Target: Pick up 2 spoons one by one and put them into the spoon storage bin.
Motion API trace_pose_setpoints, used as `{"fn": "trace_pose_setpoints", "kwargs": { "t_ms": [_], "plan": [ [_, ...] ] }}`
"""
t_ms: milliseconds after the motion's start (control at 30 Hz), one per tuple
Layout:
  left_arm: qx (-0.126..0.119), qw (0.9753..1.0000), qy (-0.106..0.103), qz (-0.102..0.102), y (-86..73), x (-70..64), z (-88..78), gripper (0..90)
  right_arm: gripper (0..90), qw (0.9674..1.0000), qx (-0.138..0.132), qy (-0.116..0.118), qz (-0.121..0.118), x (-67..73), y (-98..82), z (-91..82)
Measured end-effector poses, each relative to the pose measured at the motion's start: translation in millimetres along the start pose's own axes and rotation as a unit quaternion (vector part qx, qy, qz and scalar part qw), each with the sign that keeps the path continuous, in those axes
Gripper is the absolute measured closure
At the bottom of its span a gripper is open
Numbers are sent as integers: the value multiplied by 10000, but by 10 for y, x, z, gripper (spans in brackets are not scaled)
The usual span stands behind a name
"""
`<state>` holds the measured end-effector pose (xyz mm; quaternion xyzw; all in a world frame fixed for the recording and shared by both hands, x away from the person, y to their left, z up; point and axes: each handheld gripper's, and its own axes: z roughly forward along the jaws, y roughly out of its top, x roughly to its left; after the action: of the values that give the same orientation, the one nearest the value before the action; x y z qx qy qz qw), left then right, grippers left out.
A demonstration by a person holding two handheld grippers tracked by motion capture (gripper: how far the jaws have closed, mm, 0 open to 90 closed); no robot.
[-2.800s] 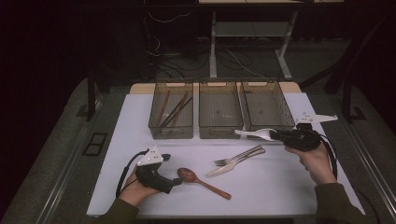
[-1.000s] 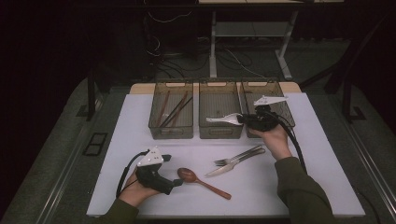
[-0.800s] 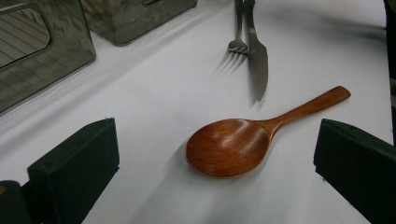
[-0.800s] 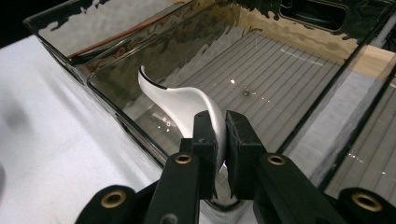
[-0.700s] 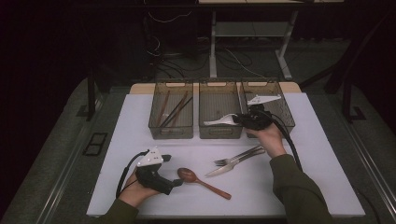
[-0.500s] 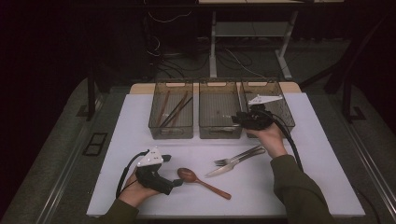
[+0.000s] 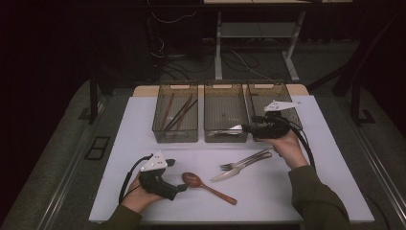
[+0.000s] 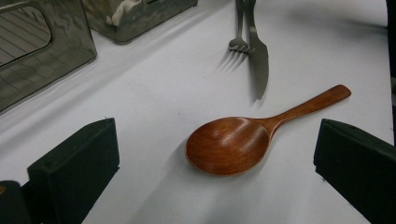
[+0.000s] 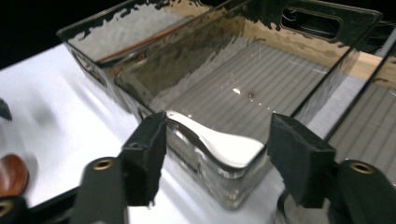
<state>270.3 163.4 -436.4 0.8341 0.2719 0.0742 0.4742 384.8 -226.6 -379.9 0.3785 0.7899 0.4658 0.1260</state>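
White table (image 7: 330,158): right gripper (image 9: 212,140) jaws just opened, white spoon (image 9: 219,140) released.

We cannot see the white spoon's (image 9: 219,142) handle clearly behind the middle bin's (image 9: 299,21) tinted wall, we find the fork (image 8: 239,28) and knife (image 8: 258,51) cut off at the top edge

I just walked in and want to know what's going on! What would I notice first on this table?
Probably the right gripper at the near end of the middle bin: its jaws have just been opening, and a white spoon lies inside the bin's near end between the parted pads. Next, the brown wooden spoon lying on the white table, right in front of the open left gripper.
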Motion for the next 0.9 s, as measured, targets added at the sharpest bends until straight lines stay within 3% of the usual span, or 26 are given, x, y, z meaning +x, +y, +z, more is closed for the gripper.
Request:
{"fn": "trace_pose_setpoints", "kwargs": {
  "t_ms": [67,333,400,633,767,900],
  "plan": [
    [1,10000,3,3,1,-2,1,0,322,9999,27,-130,-62,31,-45,-38],
    [22,10000,-2,5,1,-7,4,0,263,9996,266,-68,-74,96,-214,-192],
    [11,10000,3,0,1,-7,3,0,250,9995,222,-166,-132,109,-267,-229],
    [-7,10000,11,7,2,-7,-4,0,205,9996,180,-178,-111,104,-401,-354],
    [-12,10000,8,10,4,-9,-6,0,201,9998,-5,-191,53,85,-498,-449],
    [9,10000,1,30,5,-13,-4,0,203,9990,44,-440,-3,106,-624,-492]
  ]
}}
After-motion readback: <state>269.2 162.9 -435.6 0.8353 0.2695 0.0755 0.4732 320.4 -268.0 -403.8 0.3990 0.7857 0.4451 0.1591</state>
